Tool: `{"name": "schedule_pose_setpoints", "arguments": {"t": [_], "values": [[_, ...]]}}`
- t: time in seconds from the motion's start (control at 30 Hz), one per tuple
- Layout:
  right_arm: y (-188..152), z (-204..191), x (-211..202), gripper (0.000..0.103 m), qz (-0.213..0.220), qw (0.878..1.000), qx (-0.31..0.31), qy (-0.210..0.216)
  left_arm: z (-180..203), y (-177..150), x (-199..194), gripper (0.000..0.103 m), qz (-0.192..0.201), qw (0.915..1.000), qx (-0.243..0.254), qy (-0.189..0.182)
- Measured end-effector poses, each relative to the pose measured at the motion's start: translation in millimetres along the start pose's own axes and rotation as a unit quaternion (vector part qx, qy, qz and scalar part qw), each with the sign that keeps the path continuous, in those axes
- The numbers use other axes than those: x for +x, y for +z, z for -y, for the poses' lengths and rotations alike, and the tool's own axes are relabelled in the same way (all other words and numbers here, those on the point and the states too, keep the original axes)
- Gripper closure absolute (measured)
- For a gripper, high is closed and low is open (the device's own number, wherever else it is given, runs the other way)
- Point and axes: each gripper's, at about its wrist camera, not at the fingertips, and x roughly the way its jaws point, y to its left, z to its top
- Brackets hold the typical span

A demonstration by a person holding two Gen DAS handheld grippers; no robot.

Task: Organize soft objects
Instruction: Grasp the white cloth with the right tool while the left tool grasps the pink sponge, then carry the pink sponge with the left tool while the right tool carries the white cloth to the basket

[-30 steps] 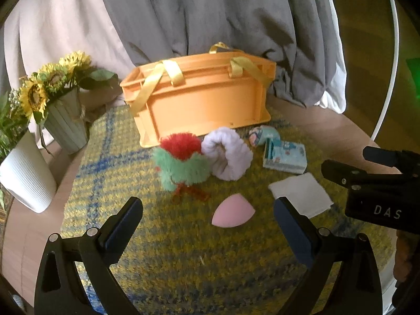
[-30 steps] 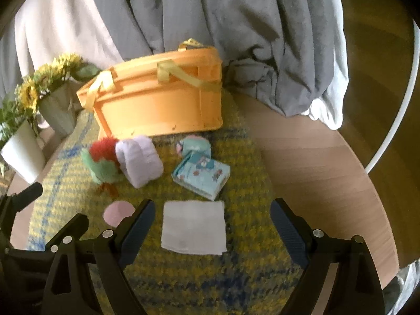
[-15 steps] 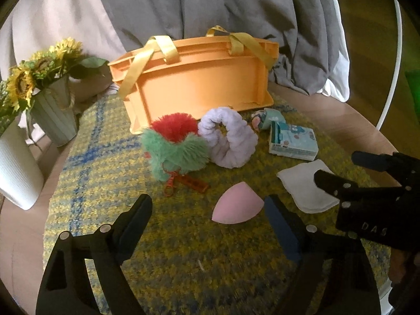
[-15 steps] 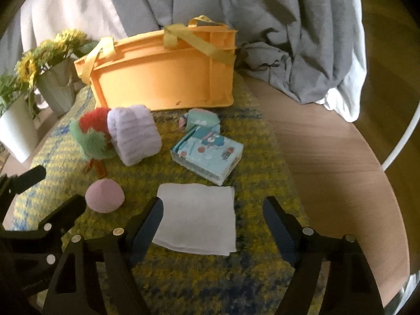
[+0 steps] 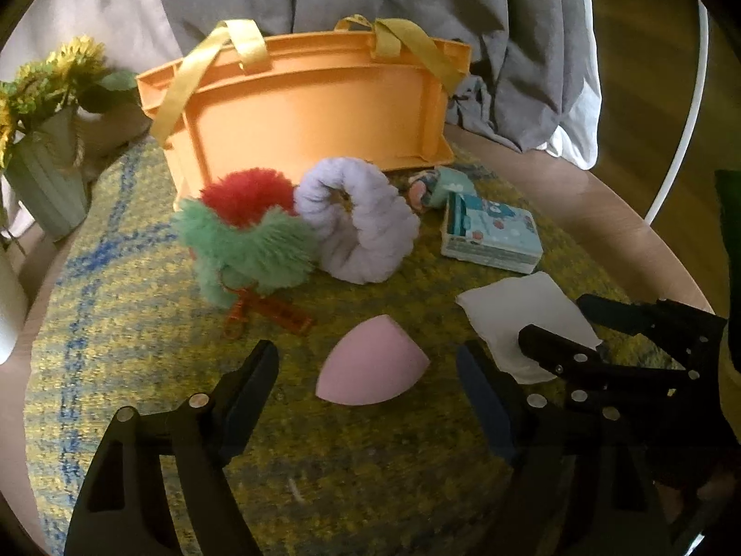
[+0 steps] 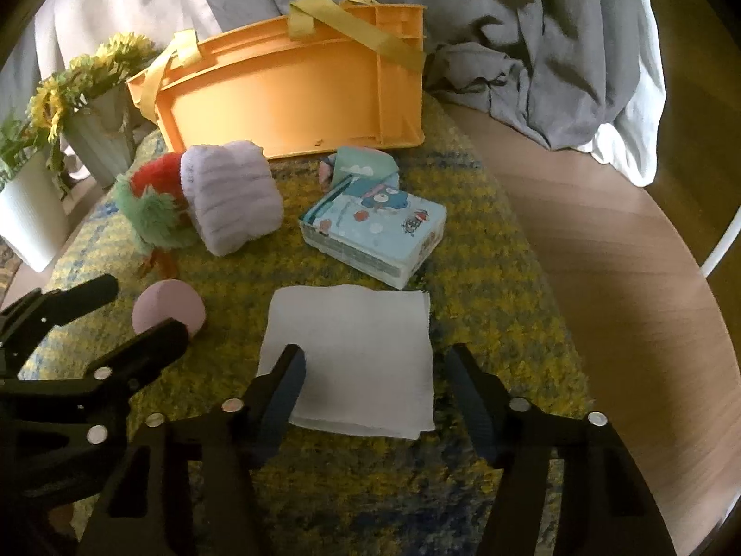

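Both grippers came closer: left gripper (image 5: 368, 384) wide around pink sponge (image 5: 373, 374), right gripper (image 6: 375, 370) wide over white cloth (image 6: 356, 352)

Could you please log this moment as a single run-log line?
left gripper: open, around pink sponge | right gripper: open, over white cloth | orange basket: behind | nothing held

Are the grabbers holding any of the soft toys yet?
No, nothing is held. The left gripper is open around the pink sponge, not squeezing it. The right gripper is open over the white cloth.
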Motion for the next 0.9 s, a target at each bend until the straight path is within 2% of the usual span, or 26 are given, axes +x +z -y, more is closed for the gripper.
{"name": "schedule_pose_setpoints", "arguments": {"t": [0.2,0.33,0.47,0.63,0.9], "values": [[-0.1,-0.8,0.1,0.06,0.0,1.0,0.003,0.007,0.1,-0.3,8.9,0.036,-0.015,0.9998,-0.008,-0.006],[0.7,-3.1,0.5,0.072,-0.004,1.0,0.0,0.01,-0.2,-1.5,15.6,0.053,-0.027,0.9995,-0.016,-0.009],[1.5,-4.3,-1.3,0.088,-0.004,1.0,0.002,0.019,0.5,-3.2,12.7,0.054,-0.024,0.9995,-0.021,-0.005],[2.9,-5.2,-12.0,0.092,0.012,1.0,-0.002,0.025,0.2,-2.5,4.0,0.054,-0.019,0.9994,-0.028,-0.002],[7.9,-2.4,-30.0,0.092,0.028,0.999,0.01,0.041,-0.5,2.3,-17.5,0.054,-0.005,0.9989,-0.046,0.006]]}}
